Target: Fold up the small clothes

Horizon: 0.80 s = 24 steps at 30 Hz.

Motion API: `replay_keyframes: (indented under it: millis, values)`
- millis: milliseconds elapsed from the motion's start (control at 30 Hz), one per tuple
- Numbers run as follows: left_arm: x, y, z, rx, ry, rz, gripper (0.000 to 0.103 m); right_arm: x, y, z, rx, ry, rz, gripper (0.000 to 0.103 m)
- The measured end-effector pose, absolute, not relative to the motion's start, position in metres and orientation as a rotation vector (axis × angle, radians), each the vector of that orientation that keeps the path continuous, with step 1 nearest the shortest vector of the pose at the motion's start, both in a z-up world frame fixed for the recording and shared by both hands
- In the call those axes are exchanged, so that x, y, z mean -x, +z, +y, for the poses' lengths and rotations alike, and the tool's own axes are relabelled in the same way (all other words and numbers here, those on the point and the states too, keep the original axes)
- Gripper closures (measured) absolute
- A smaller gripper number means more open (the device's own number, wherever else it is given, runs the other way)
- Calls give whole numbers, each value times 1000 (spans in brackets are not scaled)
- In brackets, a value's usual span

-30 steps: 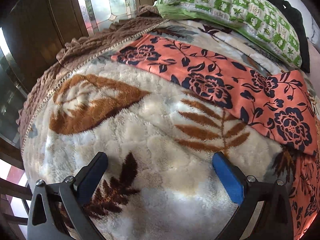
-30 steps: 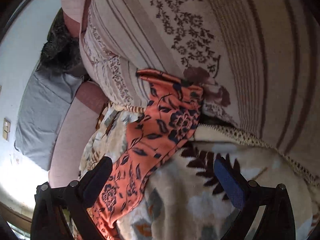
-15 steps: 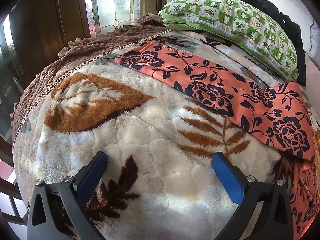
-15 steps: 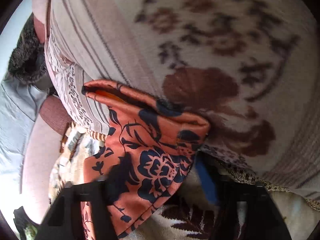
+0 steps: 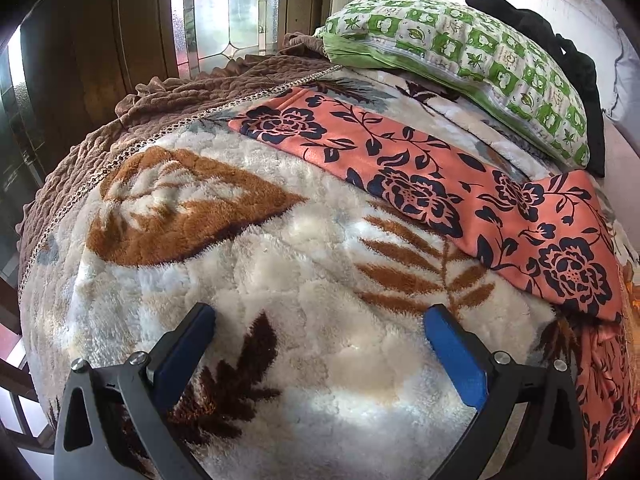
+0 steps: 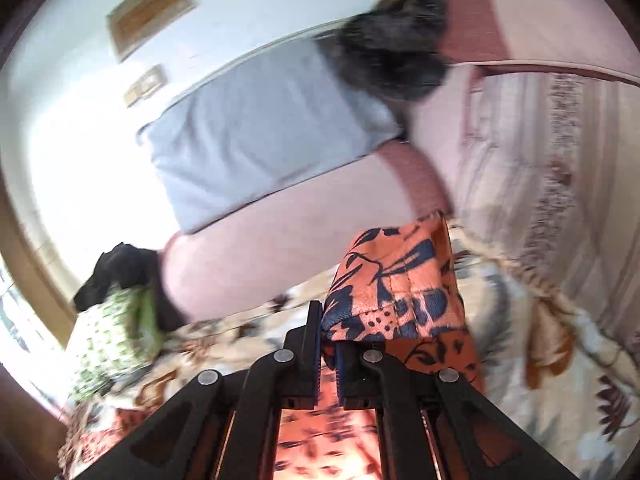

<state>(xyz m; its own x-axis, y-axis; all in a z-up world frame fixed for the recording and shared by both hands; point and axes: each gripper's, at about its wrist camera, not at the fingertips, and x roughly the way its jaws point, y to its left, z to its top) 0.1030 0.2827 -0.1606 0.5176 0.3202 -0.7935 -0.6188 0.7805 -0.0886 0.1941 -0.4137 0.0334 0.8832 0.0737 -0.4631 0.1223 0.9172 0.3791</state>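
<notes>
A plush fleece blanket [image 5: 248,288], cream with rust-brown leaf and flower shapes, covers the bed and fills most of the left wrist view; a crinkled brown quilted cover [image 5: 192,92] with a braided trim runs along its far edge. Across the blanket lies one long strip of smooth coral-orange garment [image 5: 420,176] printed with navy flowers and vines, flat and stretched from near the brown cover to the right side of the bed. Beyond it rests one pillow [image 5: 472,52] in a green-and-white checked case, with a black cloth [image 5: 560,40] bunched behind it. The left gripper [image 5: 320,344] hovers over the fleece with its two blue-padded fingers spread wide and nothing between them, much as half a second ago. The right gripper [image 6: 328,344] has its fingers pinched close on a folded end of the garment [image 6: 396,284], which bulges up above the jaws; half a second ago that end lay against the striped floral bedding [image 6: 560,184], and the view now swings blurred toward a grey pillow [image 6: 256,140] and the wall.
</notes>
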Motion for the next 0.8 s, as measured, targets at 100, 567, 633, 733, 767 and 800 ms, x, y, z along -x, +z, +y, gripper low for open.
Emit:
replay_keyframes:
  millis: [100,567,633,733,767,800]
  values:
    - [-103,-161,283,388,580,854,0,-196,23,-306,-347,147,510,97]
    - [-104,-161,280,379,584,859,0,-159,-132,-256,-402,202,931,16]
    - [-105,-161,279,375,586,861,0,-143,-128,-288,-475,155,919,16]
    - [-104,-162,280,376,583,862,0,-113,-136,-327,-632,134,921,16]
    - [-104,-161,281,379,581,860,0,-101,-141,-337,-678,121,918,16]
    - [-104,-161,281,382,580,859,0,-89,-147,-345,-716,105,922,16]
